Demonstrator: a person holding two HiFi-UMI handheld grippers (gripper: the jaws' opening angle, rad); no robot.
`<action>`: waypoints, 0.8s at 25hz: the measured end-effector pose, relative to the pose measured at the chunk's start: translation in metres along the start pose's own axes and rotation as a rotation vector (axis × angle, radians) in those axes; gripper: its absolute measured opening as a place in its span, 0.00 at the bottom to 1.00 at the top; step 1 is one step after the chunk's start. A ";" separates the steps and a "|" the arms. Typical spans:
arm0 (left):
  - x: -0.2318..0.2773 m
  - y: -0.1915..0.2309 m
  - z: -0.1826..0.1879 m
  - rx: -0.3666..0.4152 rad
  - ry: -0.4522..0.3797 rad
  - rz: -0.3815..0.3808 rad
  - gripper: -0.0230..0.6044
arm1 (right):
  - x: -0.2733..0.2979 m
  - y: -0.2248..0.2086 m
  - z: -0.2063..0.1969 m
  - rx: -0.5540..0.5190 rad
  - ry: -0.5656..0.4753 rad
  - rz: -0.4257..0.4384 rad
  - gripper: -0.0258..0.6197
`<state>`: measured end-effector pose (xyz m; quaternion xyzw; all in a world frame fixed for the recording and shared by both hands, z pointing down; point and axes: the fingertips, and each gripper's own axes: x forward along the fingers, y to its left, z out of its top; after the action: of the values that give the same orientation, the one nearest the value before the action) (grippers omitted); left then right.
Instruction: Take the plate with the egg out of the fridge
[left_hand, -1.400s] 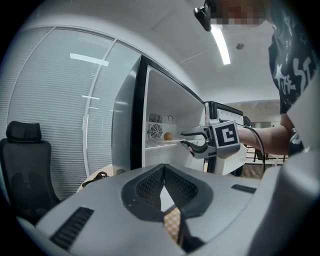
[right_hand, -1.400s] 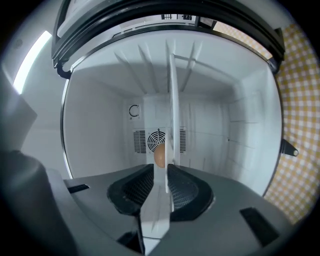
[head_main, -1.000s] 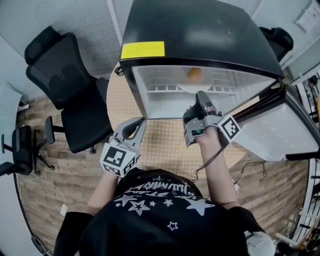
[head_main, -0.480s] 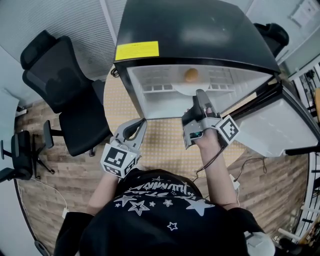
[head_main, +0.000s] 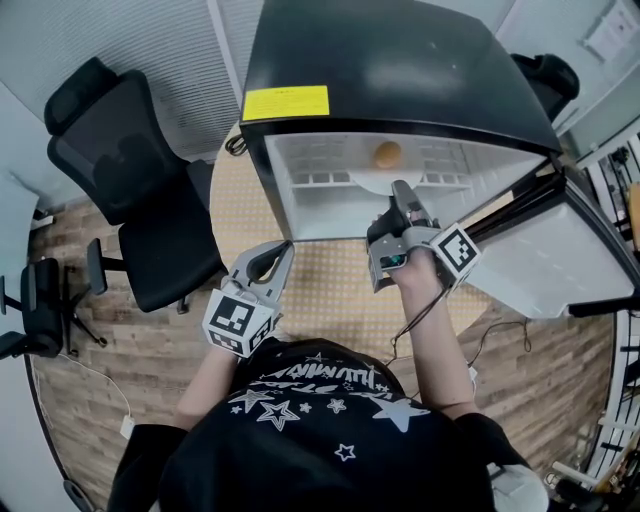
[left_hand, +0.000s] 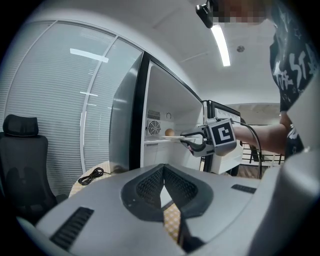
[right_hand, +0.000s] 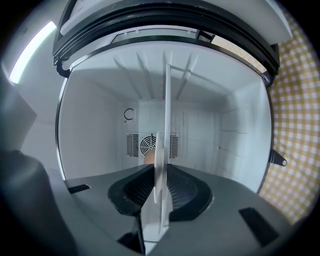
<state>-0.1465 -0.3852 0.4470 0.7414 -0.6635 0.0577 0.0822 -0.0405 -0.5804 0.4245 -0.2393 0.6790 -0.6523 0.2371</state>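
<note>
Two grippers, one clamped on the plate

Two grippers show before the open fridge (head_main: 400, 70). The right gripper (head_main: 403, 190) reaches level into the cabinet. Its jaws have just been closing and now pinch the near rim of the white plate (head_main: 375, 180). The plate lies on the fridge's shelf, with the brown egg (head_main: 388, 154) toward its far side. The left gripper (head_main: 286, 246) hangs outside, near the fridge's lower left corner, over the checkered bench (head_main: 330, 290), jaws pressed together on nothing.

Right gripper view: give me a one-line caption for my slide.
Right gripper, jaws just closing, grips the plate by its rim inside the open fridge, egg behind.
</note>
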 end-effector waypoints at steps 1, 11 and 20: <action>0.000 0.000 -0.001 0.000 0.001 -0.002 0.05 | 0.000 0.002 0.000 0.003 0.001 0.009 0.17; -0.011 -0.003 -0.005 0.014 -0.003 -0.065 0.05 | -0.029 0.008 -0.013 0.033 -0.035 0.062 0.12; -0.044 0.005 -0.009 0.041 -0.005 -0.135 0.05 | -0.073 0.029 -0.042 -0.005 -0.095 0.133 0.12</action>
<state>-0.1559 -0.3408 0.4472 0.7860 -0.6110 0.0638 0.0689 -0.0109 -0.5007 0.3976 -0.2249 0.6831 -0.6212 0.3113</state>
